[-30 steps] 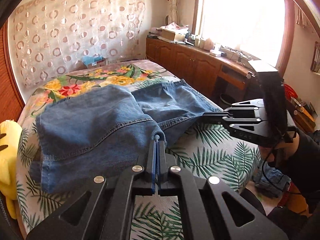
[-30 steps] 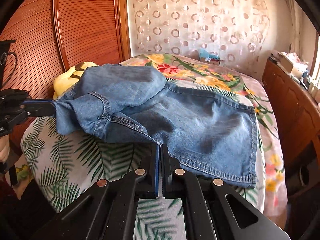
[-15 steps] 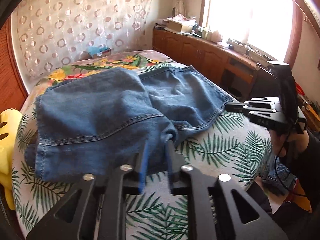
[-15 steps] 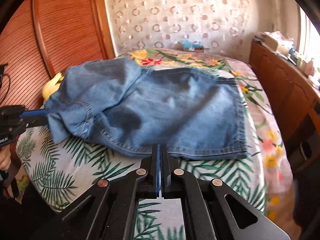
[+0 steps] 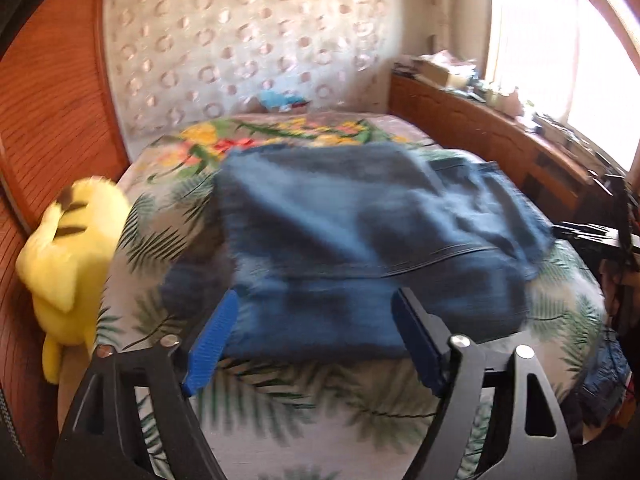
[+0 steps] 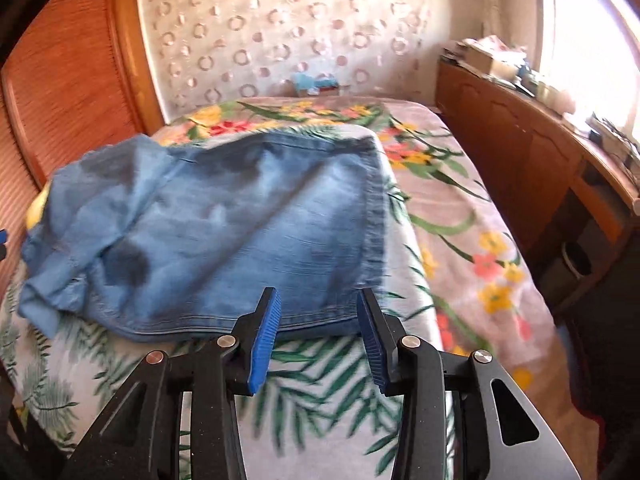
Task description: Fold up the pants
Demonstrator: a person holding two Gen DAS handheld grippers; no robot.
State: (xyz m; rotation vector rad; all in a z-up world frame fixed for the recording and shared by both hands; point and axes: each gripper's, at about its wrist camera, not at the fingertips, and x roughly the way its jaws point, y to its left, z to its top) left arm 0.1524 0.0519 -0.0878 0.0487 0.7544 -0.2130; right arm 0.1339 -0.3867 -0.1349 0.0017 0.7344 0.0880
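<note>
L wrist view, blurred: left gripper jaws wide and opening, holding nothing, pads clear of the folded jeans on the floral bedspread. R wrist view: right gripper jaws partway apart, opening, nothing gripped; jeans' near hem just beyond the tips.
</note>
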